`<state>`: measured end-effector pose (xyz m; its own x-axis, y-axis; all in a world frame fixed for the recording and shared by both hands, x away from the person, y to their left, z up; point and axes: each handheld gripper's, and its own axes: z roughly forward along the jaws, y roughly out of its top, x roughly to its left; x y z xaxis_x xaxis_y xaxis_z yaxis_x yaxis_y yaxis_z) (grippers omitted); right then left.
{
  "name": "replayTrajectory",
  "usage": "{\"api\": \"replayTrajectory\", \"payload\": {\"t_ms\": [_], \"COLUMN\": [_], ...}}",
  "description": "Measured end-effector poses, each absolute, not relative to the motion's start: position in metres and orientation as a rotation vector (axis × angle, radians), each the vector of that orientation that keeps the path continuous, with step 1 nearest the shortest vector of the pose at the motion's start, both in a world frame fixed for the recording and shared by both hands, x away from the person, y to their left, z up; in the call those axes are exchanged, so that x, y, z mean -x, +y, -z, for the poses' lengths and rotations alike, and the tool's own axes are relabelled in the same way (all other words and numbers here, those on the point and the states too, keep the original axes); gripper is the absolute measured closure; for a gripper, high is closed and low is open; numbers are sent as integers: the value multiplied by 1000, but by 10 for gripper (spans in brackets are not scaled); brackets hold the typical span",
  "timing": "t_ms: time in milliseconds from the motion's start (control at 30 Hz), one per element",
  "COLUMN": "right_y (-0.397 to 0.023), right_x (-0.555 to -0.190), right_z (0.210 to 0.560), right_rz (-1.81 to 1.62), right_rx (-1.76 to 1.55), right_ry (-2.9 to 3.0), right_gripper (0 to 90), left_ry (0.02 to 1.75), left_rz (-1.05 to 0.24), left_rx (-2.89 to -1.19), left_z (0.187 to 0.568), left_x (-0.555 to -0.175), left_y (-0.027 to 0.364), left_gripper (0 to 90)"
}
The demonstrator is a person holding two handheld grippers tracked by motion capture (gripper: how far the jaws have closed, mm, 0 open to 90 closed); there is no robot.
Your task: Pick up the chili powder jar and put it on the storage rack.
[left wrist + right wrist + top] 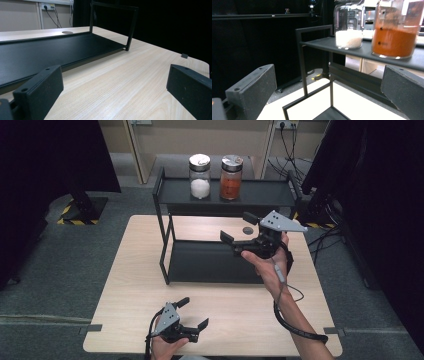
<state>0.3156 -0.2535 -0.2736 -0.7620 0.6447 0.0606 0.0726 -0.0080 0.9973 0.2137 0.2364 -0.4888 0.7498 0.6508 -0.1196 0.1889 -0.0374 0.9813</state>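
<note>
Right claw (239, 231) hung released beside the rack (225, 195) below its orange jar (231, 177), likely lining up a grab; left claw (193, 312) idled released in front of the rack.

High view: fixed above person's side, facing forward and down, whole tabletop (130, 290) and black rack (225, 195) in frame, moderately far. Left gripper view: low over tabletop, looking between its jaws along rack's bottom shelf (50, 50), close. Right gripper view: raised, looking between its jaws at rack's top shelf, white-filled jar (349, 37) and orange-filled jar (394, 42) near. All three share rack.
</note>
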Motion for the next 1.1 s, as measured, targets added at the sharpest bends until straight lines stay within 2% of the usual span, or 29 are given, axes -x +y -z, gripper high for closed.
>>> {"api": "replayTrajectory", "payload": {"t_ms": [600,1100], "right_y": [-261,-261], "right_x": [-298,-284], "right_z": [342,385], "right_rz": [-1904,-1896], "right_rx": [-739,-758], "right_ry": [1864,1895], "right_gripper": [3,4], "left_ry": [699,698], "left_rz": [-429,-430], "left_rx": [-1591,-1589], "left_z": [489,489], "left_x": [-213,-213], "left_y": [237,237], "left_gripper": [3,3]}}
